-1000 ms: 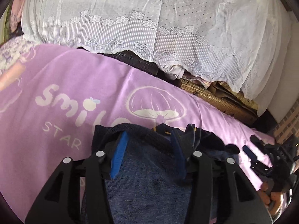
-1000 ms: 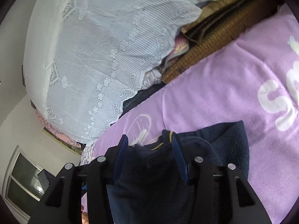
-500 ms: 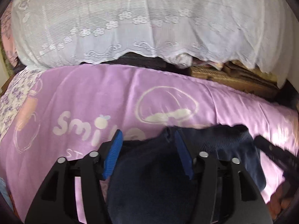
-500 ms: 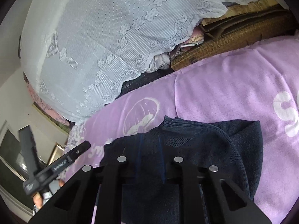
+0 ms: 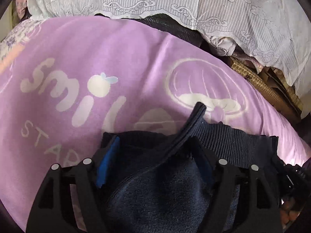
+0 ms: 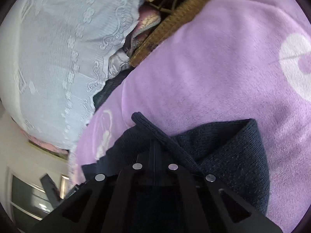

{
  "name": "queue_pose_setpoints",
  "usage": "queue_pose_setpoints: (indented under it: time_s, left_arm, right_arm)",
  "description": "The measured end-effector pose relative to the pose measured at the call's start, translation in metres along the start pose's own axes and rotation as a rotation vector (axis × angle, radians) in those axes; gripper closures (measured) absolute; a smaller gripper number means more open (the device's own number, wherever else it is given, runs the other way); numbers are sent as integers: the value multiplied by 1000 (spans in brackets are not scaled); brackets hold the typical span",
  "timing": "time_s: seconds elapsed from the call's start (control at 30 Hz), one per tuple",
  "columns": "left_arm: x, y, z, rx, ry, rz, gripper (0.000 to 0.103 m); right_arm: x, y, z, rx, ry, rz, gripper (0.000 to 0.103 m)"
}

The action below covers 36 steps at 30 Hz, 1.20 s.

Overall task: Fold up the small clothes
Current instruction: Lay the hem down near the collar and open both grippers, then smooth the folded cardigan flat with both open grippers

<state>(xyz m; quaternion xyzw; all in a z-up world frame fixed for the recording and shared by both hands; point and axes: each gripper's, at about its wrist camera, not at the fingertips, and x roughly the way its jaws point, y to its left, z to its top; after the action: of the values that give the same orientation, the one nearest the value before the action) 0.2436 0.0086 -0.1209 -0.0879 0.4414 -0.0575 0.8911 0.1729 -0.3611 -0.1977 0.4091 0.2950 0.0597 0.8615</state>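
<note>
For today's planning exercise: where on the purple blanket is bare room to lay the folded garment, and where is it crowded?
Free: purple blanket between the lace cover and the navy garment, across the "smile" lettering. Crowded: the woven basket corner and around both grippers.

Soft daylight, fisheye warp, slight blur

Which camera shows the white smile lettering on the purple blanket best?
Left wrist view: the white smile lettering reads nearly whole across the purple fleece blanket. Right wrist view catches only one white shape at the edge.
</note>
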Motion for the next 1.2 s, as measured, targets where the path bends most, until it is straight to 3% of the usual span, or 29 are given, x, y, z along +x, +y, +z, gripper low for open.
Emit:
queue_pose_setpoints:
  time_s: [0.07,0.1,0.23,0.3,0.37,0.43,0.47,0.53,0.63,0.83,0.93,0.97,1.03,1.13,1.2]
  left_arm:
    - [-2,-9,-3,53,-16,43,32]
    - [-6,-12,-4,66,-31,51,32]
    - [-29,-14,5,47,-98,-44,32]
    - [-31,-16,10,35,-111,-56,32]
    - [-18,-19,13,42,-97,17,28]
    - [8,-13,12,11,-5,87,24]
    - [14,-9,11,-4,19,76,23]
    - [9,-12,12,11,2,84,23]
    - [-3,-19,8,54,-18,98,26]
    - [-60,-45,-24,190,-81,-18,26]
    - [-62,-58,-56,295,-66,40,24]
    - [-55,-59,-68,324,-50,79,21]
    - [-53,-57,-81,338,-86,121,19]
    - [-63,-54,-83,326,-97,142,19]
    - [-77,-46,-88,293,-104,106,20]
  right_arm:
    - [-2,8,-3,-49,-19,-43,103]
    - [-4,16,-6,-82,-36,-64,97]
    - [-18,45,-11,-175,-87,-1,97]
    - [-19,58,-13,-209,-77,32,97]
    - [-13,64,-16,-255,-65,16,97]
    - [1,52,-16,-252,-28,-66,96]
    - [8,41,-14,-216,0,-97,103]
    - [11,18,-9,-95,21,-26,103]
    - [1,30,-15,-170,-31,-81,97]
    - [-27,85,-52,-389,-55,-43,97]
    - [-29,99,-83,-489,-3,-89,97]
    - [-25,98,-94,-516,31,-128,88]
    - [-12,89,-111,-543,86,-186,86]
    - [-24,87,-110,-504,82,-168,87]
    - [-42,82,-113,-451,45,-140,84]
